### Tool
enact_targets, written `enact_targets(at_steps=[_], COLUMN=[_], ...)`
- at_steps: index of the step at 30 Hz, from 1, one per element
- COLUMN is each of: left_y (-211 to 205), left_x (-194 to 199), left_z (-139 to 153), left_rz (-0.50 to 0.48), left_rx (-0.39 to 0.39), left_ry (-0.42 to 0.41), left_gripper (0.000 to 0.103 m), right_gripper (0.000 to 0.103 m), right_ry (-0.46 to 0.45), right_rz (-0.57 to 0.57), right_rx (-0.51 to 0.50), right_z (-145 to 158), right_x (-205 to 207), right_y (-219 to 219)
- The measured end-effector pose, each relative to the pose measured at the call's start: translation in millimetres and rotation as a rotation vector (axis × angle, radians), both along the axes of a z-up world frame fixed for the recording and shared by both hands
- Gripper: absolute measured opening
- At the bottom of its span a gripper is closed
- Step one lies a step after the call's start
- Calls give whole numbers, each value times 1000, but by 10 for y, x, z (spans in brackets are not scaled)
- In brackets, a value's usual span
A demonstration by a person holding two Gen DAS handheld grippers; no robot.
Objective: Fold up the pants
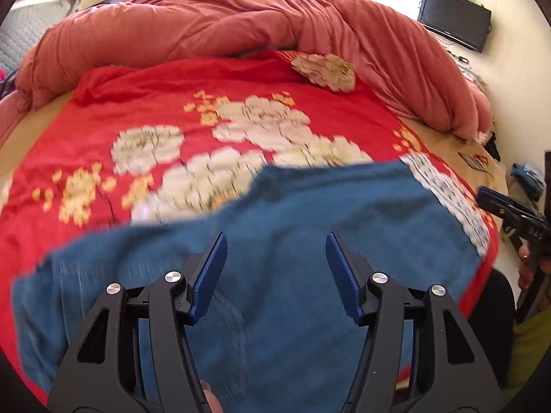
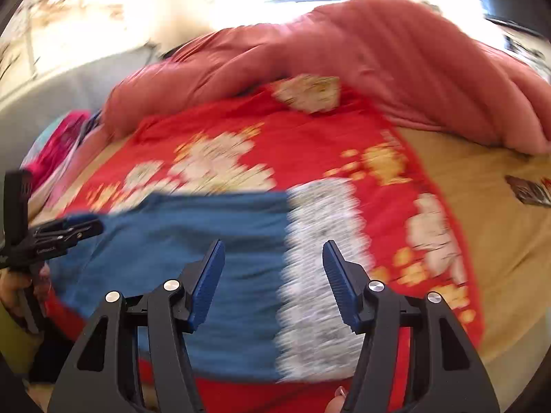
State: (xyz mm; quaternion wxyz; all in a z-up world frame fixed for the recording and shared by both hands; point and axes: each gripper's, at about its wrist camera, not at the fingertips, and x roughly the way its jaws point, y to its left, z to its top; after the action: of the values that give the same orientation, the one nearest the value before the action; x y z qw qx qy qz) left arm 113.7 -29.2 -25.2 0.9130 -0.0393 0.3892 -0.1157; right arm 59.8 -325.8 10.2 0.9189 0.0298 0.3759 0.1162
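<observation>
Listing contents of a bed scene, both views motion-blurred.

Item: blue pants, lying spread on a red floral blanket at the near edge of the bed. A grey-white patterned band, possibly the waistband, runs along the pants' right side; whether it belongs to the pants or the blanket cannot be told.

Item: left gripper, jaws wide, holding nothing, poised over the middle of the blue cloth and pointing toward the far side of the bed. Whether it touches the fabric cannot be told.

Item: right gripper, jaws wide, empty, above the seam between blue cloth and patterned band, pointing the same way.

Item: salmon duvet, bunched along the far side of the bed, apart from the pants.

Item: dark monitor on the wall.

Risks, judged: closing on the soft bedding could pinch the blanket along with the pants, dragging both. Grabbing mid-panel rather than at an edge or corner would likely give a crooked, bunched fold. Fast motion, suggested by the blur, could misplace the grip.
</observation>
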Motion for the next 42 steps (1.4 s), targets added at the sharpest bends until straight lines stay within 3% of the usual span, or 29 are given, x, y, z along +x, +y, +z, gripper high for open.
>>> enact_targets(at_steps=[4,9,12,19,21,23,29,30,31,34,39,42], left_y=[-61,180,358,385,329,265,73,25,-20,-155,-362,-423], left_x=[-127,-229,-257,-265,-309,-373,-566,-596,-612,-655,-651,-607], left_z=[-156,-276,-366,-405,-330,-254,-51,-11,15,57,-80,-303], left_rz=[5,122,110,119,108,84,13,1,-8,-36,-73,-66], left_rx=[55,148,94,68,85,89,65,66,67,68,93,124], left_ry=[52,100,105,84,90,82,51,40,34,20,53,131], left_gripper=[54,57,57,57,63,79,81,81,82,83,85,86], right_gripper=[58,58,58,58,58,58,58,61,73,73,73,73], right_ry=[68,198,226,219,211,193,133,126,118,96,81,77], right_rz=[79,21,-11,-27,-33,-40,-96,-107,-124,-152,-183,-197], right_rx=[-75,-152,-200,-182,-164,-129,-24,-28,-36,-23,-23,-12], right_z=[-116,-334,-459,-499,-483,-439,-211,-177,-145,-78,-55,-51], right_x=[2,-38,-141,-185,-202,-255,-477,-516,-555,-668,-796,-832], right_y=[360,242,135,111,97,60,-130,-164,-196,-283,-375,-429])
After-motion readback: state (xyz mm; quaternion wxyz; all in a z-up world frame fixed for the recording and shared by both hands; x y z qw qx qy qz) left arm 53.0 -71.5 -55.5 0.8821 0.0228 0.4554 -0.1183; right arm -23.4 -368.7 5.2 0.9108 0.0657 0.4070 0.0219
